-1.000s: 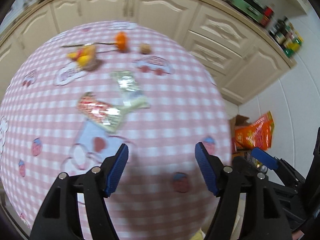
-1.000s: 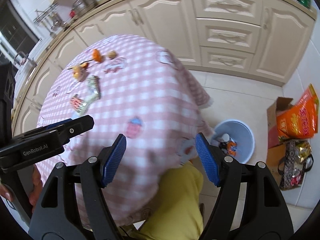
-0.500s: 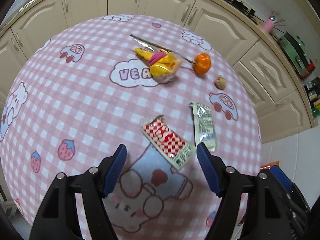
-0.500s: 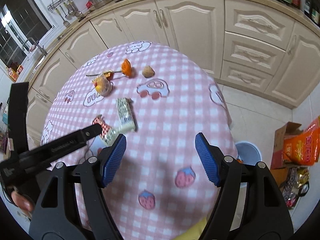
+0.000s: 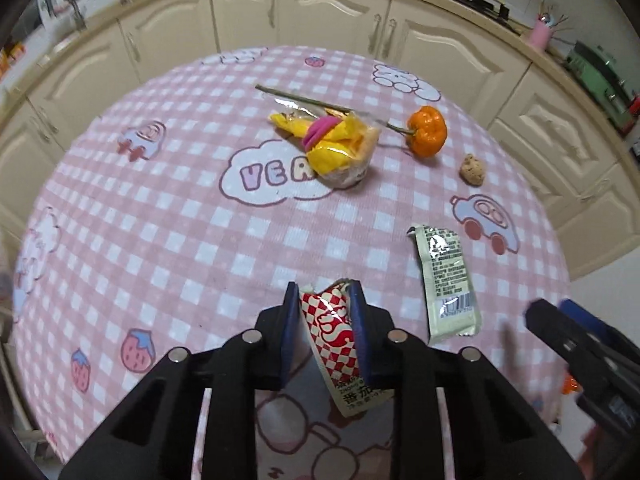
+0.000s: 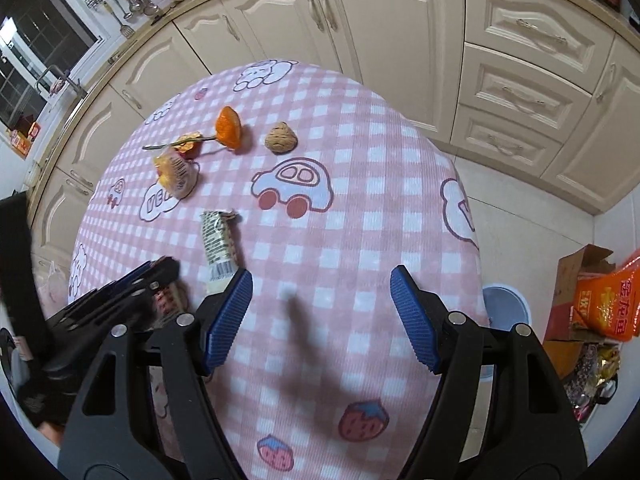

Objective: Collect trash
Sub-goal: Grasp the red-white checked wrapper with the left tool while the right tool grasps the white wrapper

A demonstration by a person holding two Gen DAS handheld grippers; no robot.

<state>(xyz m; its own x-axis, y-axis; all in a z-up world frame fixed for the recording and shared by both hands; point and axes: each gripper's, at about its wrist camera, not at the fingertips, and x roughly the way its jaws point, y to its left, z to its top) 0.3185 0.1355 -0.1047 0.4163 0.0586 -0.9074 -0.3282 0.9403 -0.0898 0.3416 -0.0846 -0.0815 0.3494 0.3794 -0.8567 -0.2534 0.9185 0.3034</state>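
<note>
My left gripper (image 5: 325,312) is shut on a red-and-white checked wrapper (image 5: 334,324) at the near side of the pink checked table (image 5: 180,220). A pale green sachet (image 5: 446,280) lies to its right and shows in the right wrist view (image 6: 218,246). A yellow wrapper bundle (image 5: 336,144), an orange pepper with a stem (image 5: 426,130) and a walnut (image 5: 472,170) lie farther back. My right gripper (image 6: 320,312) is open and empty above the table's near right part, just right of the sachet.
A blue bin (image 6: 506,304) stands on the floor past the table's right edge. A cardboard box with an orange bag (image 6: 604,300) sits farther right. Cream cabinets (image 6: 400,20) run behind the table.
My left gripper has moved down onto the red-and-white wrapper and shut on it. My right gripper has swung in over the table and stays open.
</note>
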